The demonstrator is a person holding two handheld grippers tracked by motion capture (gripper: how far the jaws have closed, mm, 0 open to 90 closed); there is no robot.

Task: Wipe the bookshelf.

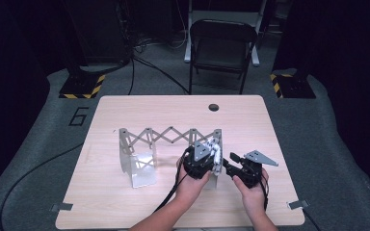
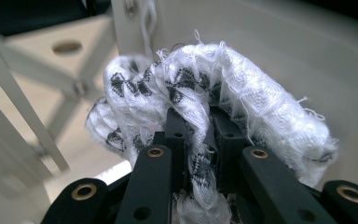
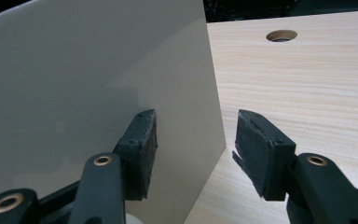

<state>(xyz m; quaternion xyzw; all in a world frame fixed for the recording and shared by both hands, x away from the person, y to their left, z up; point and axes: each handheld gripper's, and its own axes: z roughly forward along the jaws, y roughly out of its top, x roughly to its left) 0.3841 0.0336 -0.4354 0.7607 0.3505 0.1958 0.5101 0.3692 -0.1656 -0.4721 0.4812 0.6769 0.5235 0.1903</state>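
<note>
High view: a pale wooden worktop [image 1: 125, 202] sits on grey carpet in a dark room, one folding chair [image 1: 223, 45] behind it. One folding rack [image 1: 168, 136] stands stretched across the middle, a panel at each end. Two tongs work at its right end: the left tongs [image 1: 211, 161] press a white cloth [image 1: 215, 148] against that panel, and the right tongs [image 1: 228, 163] sit just beside.

Left gripper view: the tongs are clamped narrow on the one bunched white cloth [image 2: 214, 98] with black marks, rack bars behind.

Right gripper view: the right tongs [image 3: 193, 154] stand apart, straddling the panel's edge [image 3: 98, 88], their pads not pressing it, with worktop grain and one round hole [image 3: 281, 35] beyond.
</note>
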